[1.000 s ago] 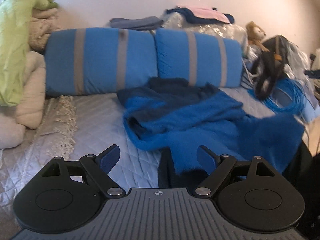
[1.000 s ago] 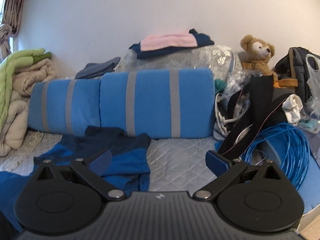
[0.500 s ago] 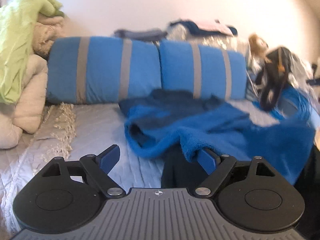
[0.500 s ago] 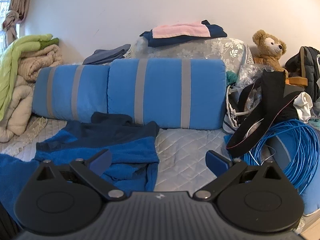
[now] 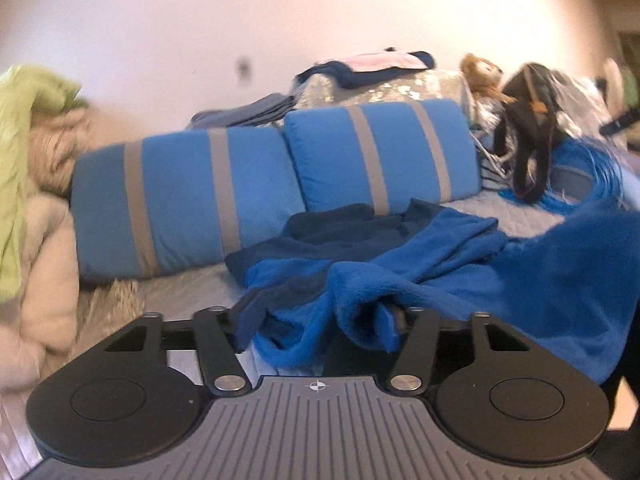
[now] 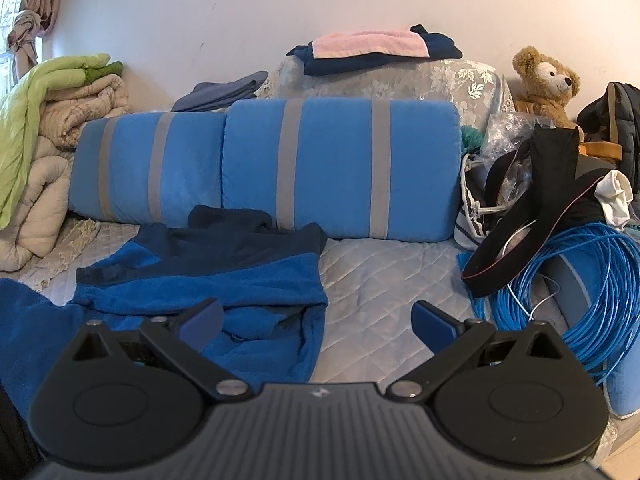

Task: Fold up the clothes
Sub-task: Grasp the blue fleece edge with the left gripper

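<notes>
The right gripper [image 6: 316, 320] is hovering low in the frame with its blue-tipped fingers [image 6: 202, 318] spread wide and nothing between them. A blue fleece garment [image 6: 224, 280] with dark navy panels is lying crumpled on the quilted grey bedcover [image 6: 384, 280], left of centre, its edge spilling toward the lower left. Behind it, two blue pillows [image 6: 340, 168] with grey stripes are leaning across the middle. A coil of blue cable [image 6: 568, 300] is sitting at the right, under a black strap. A teddy bear [image 6: 546, 80] is sitting at upper right, and folded blankets [image 6: 60, 120] are piling at the left edge.
</notes>
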### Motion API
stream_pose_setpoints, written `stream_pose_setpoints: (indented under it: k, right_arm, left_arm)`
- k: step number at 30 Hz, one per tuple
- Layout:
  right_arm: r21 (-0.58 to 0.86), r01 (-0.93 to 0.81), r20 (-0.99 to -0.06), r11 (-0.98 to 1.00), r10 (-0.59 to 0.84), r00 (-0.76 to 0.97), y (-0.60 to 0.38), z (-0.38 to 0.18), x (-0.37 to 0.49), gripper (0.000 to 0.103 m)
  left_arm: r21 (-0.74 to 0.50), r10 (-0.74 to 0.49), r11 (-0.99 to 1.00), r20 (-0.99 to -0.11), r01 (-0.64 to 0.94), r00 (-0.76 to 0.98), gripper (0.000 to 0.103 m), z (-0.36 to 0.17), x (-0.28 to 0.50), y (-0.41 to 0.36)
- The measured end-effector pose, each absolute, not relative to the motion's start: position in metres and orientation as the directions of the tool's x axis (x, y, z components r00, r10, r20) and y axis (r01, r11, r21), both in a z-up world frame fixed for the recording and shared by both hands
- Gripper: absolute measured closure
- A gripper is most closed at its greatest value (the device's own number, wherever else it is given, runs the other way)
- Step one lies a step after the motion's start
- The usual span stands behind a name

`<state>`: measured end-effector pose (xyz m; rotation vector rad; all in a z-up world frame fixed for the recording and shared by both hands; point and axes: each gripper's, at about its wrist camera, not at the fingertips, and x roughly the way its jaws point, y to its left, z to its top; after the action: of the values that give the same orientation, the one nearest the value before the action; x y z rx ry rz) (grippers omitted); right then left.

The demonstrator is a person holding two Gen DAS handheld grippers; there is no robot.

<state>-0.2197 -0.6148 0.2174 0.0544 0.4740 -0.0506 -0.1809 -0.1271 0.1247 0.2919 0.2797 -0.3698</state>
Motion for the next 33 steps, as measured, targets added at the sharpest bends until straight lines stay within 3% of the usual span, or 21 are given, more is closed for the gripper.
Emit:
stream_pose_setpoints:
  k: [3, 4, 22, 33]
  right_arm:
    - [0.039, 0.060, -0.464, 0.997, -0.035, 0.885, -0.615, 0.214, -0.220, 0.000]
    - [0.039, 0.060, -0.466, 0.997, -0.035, 0.884, -0.615, 0.213, -0.220, 0.000]
    - [0.035, 0.108, -0.508, 0.994, -0.076, 0.858, -0.634, 0.198, -0.244, 0.000]
    - [-0.013, -0.048, -0.567, 0.999, 0.033, 0.823, -0.617, 0.173, -0.267, 0.000]
  left_arm:
    - [0.250, -0.332, 0.873, -0.323, 0.418, 0.886, 0.084, 0.125, -0.182, -0.134]
    - [0.255, -0.333, 0.871, -0.323, 0.421, 0.886, 0.087, 0.125, -0.183, -0.135]
    - [0.509, -0.141, 0.794, -0.377, 0.332, 0.915, 0.094, 0.143, -0.204, -0.152]
    - [0.485, -0.133, 0.810, -0.396, 0.330, 0.909, 0.094, 0.145, -0.197, -0.152]
